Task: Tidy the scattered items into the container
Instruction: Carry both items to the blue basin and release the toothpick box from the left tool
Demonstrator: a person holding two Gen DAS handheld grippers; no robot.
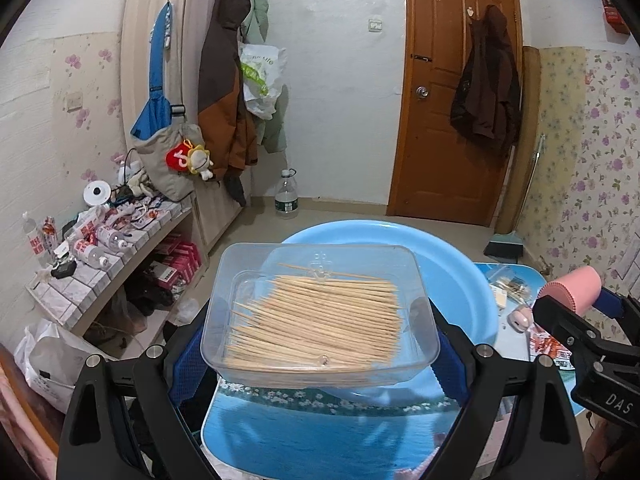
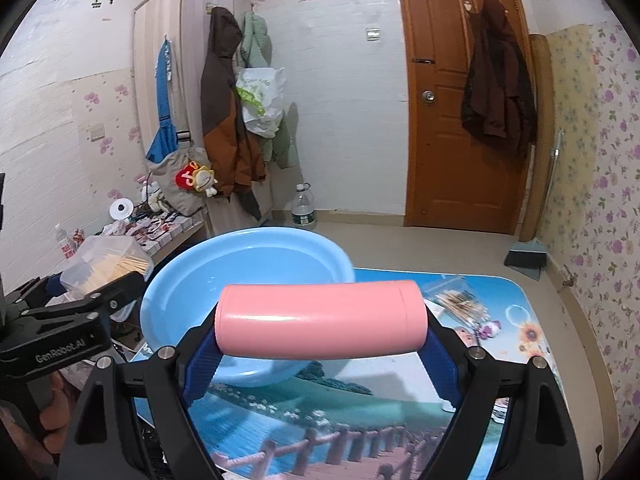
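Observation:
My left gripper (image 1: 320, 344) is shut on a clear plastic box of toothpicks (image 1: 320, 312), held by its two sides above the near rim of the light blue basin (image 1: 460, 272). My right gripper (image 2: 320, 332) is shut on a pink cylinder (image 2: 320, 320) lying crosswise between its fingers, just in front of the basin (image 2: 248, 264). The basin stands on a small table with a printed landscape top (image 2: 340, 408). In the right wrist view the toothpick box (image 2: 108, 264) shows at the left; in the left wrist view the pink cylinder (image 1: 572, 288) shows at the right.
A clear packet of small sticks (image 2: 460, 304), a small toy (image 2: 490, 328) and a pink earbud case (image 1: 520, 320) lie on the table right of the basin. A cluttered low shelf (image 1: 112, 248) stands to the left. A water bottle (image 1: 287, 196) and dustpan (image 2: 528, 258) sit on the floor.

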